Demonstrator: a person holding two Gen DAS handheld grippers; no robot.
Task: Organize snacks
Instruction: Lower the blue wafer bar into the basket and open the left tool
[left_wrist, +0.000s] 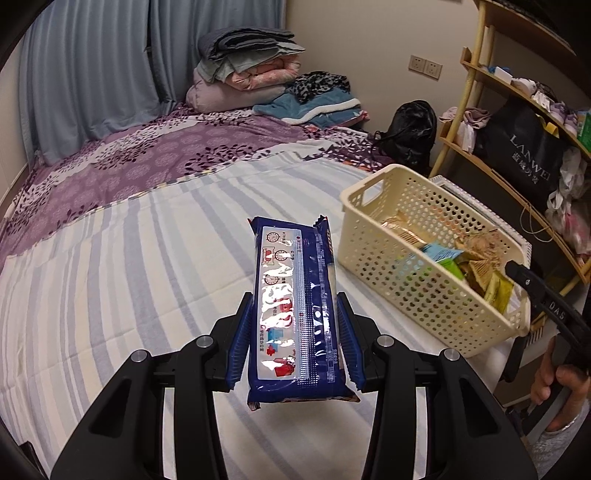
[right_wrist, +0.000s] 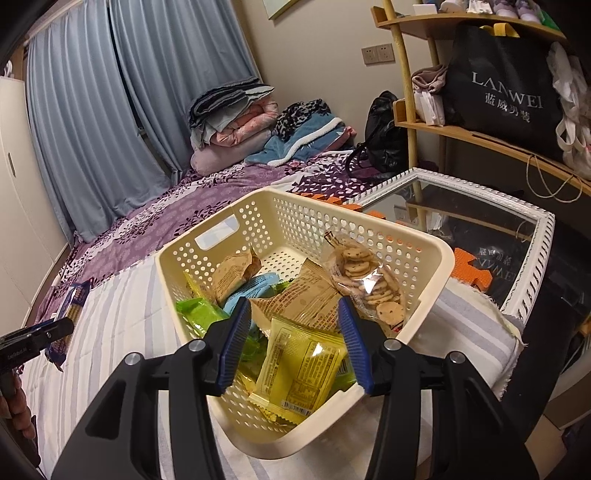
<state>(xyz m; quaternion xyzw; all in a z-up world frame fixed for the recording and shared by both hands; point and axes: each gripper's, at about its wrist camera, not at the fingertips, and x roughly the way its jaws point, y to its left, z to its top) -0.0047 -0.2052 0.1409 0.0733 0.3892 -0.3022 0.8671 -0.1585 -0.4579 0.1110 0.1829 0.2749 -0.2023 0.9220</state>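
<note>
A long blue biscuit pack (left_wrist: 295, 258) is clamped lengthwise in my left gripper (left_wrist: 294, 299), held above the striped bed cover, left of the cream perforated basket (left_wrist: 388, 266). In the right wrist view my right gripper (right_wrist: 293, 302) hangs over the basket (right_wrist: 332, 218) with its blue pads apart. A yellow packet (right_wrist: 299, 365) lies loose in the basket below and between them, untouched. The basket also holds a clear cookie bag (right_wrist: 369, 280), brown packets (right_wrist: 306, 299) and a green packet (right_wrist: 199, 314). The blue pack (right_wrist: 72, 306) and left gripper show at that view's left edge.
The basket stands on the striped bed cover (left_wrist: 147, 258) near the bed's right edge. A white-framed mirror (right_wrist: 543, 236) lies just beyond it, under a wooden shelf (right_wrist: 461, 129) with a black bag. Folded blankets (right_wrist: 236, 122) sit at the bed's far end.
</note>
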